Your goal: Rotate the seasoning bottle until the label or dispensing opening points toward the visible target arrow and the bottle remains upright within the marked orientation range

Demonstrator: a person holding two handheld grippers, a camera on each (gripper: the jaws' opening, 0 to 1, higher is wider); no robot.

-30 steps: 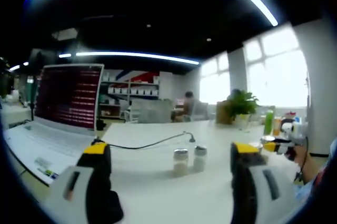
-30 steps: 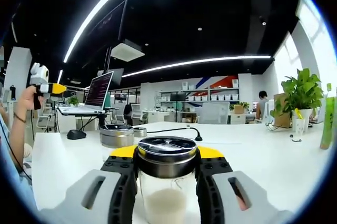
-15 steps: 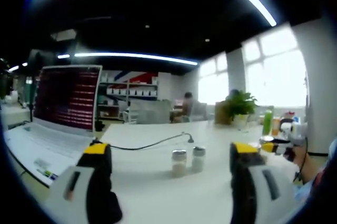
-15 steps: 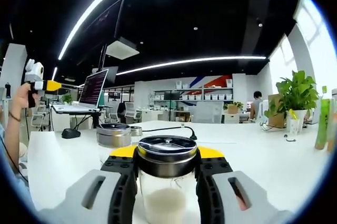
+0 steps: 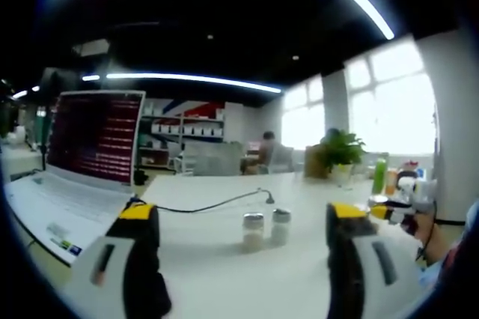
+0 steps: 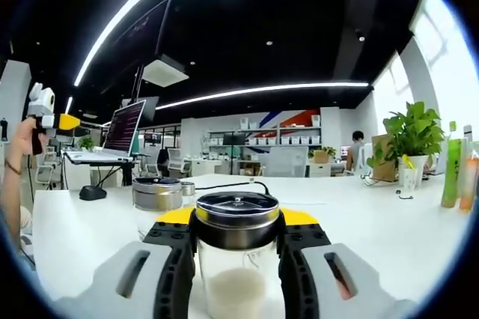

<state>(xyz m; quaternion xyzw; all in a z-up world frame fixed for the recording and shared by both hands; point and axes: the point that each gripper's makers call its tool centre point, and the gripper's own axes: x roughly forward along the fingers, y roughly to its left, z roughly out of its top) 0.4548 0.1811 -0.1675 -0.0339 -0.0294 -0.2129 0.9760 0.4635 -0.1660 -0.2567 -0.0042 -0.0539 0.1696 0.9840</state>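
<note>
Two bottles: right gripper (image 6: pixel 236 259) pinches seasoning bottle (image 6: pixel 236 255), second bottle (image 6: pixel 158 195) at 10 o'clock; left gripper (image 5: pixel 241 240) spread above tabletop (image 5: pixel 224 274).

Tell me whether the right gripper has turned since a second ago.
Yes. The right gripper, shut on the seasoning bottle, has swung rightward: the potted plant and laptop have slid left in its view, and bottles entered at right.

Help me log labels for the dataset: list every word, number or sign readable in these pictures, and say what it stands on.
No text can be read.
Laptop screen: red rows of text, too blurred to read.
Seasoning bottle held by the right gripper: no label visible on its glass or its metal lid.
Green bottle: too small to tell.
</note>
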